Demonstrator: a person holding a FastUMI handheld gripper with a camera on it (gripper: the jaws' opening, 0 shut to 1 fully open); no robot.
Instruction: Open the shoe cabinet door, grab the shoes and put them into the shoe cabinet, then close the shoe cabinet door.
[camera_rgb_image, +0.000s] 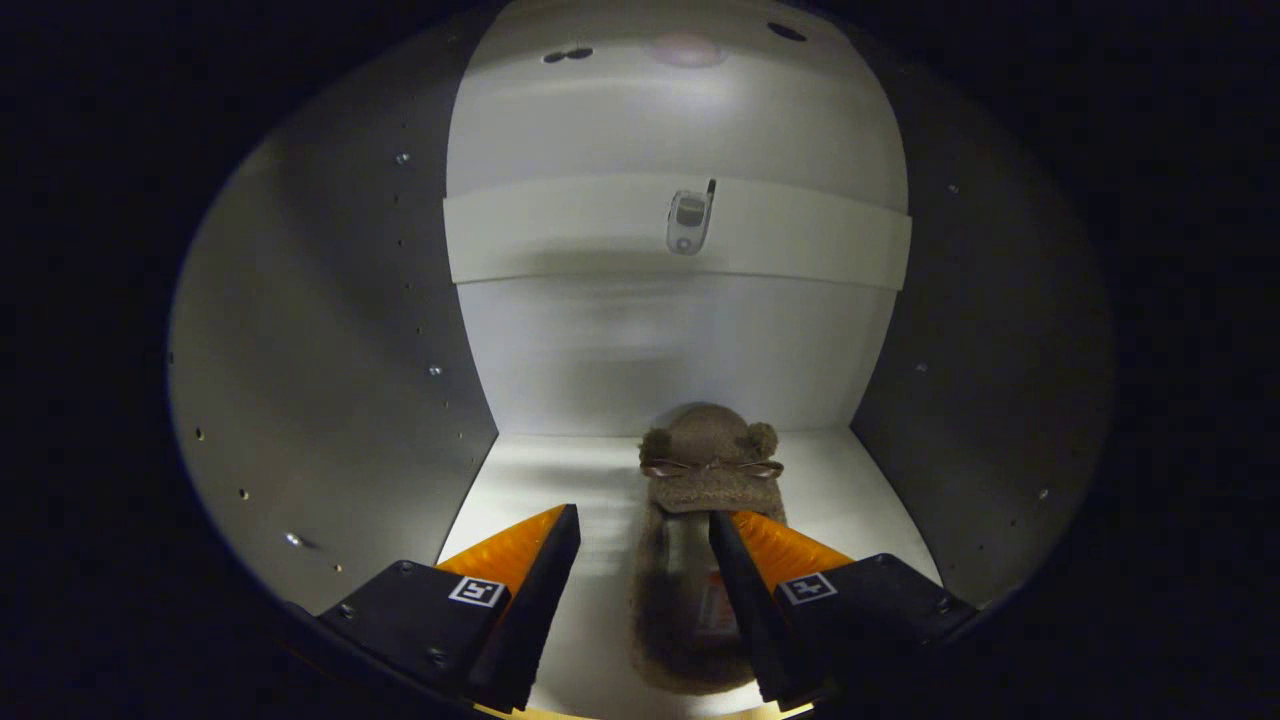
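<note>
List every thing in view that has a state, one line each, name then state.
tool: open, fingers spread, one side of the slipper between them, not pressed.
slipper: lying flat on the cabinet floor, toe toward the back wall, against the right finger.
shoe cabinet: open, tool reaching inside it.
back rail: fixed across the back wall, a small fitting mounted on it.

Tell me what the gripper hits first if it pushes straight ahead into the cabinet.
The gripper has its fingers open, astride the fuzzy brown slipper on the white cabinet floor. Going straight on, the slipper's raised toe with pom-pom ears lies closest ahead, near the one finger; beyond it stands the white back panel. Depth is uncertain.
</note>
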